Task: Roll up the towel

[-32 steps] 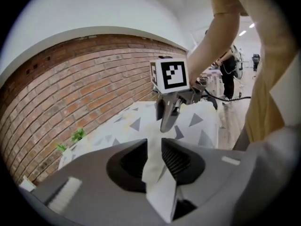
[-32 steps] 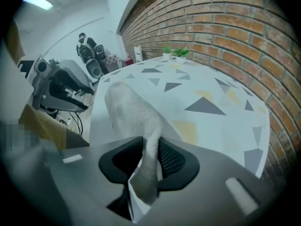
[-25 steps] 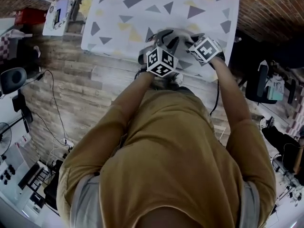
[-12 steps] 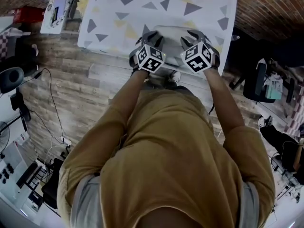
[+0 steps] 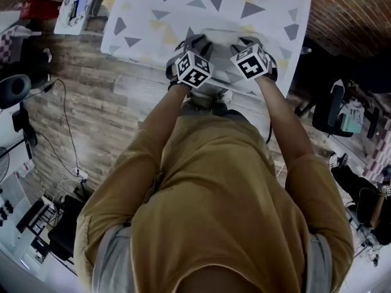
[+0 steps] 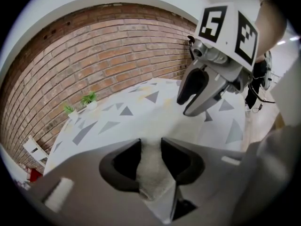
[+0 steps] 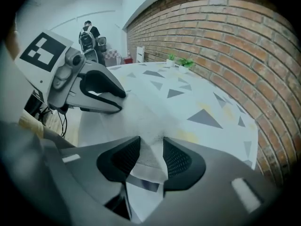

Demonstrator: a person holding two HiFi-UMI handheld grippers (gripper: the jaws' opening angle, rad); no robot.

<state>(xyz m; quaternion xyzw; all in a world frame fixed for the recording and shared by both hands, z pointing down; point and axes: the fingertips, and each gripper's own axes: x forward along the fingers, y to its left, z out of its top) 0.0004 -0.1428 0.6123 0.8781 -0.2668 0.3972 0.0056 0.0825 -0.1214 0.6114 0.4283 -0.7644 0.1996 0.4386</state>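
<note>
A white towel [image 5: 221, 41] lies near the front edge of the table [image 5: 153, 17], which has a cloth with grey and yellow triangles. My left gripper [image 5: 194, 44] is shut on the towel's near edge, and a fold of terry [image 6: 150, 166] is pinched between its pads. My right gripper [image 5: 245, 43] is shut on the same edge farther right, where the towel [image 7: 146, 157] and its label sit between the pads. Each gripper shows in the other's view, the right gripper [image 6: 188, 102] and the left gripper [image 7: 115, 102] both low over the towel.
A brick wall [image 7: 225, 46] runs along the far side of the table, with small potted plants [image 6: 89, 99] at its end. Cables [image 5: 61, 133] lie on the wooden floor to the left. A black chair [image 5: 330, 108] stands at the right. A person [image 7: 89, 32] stands in the background.
The left gripper has moved left and down, and the two grippers now stand farther apart. The towel, bunched up between them before, now lies flatter on the table.
</note>
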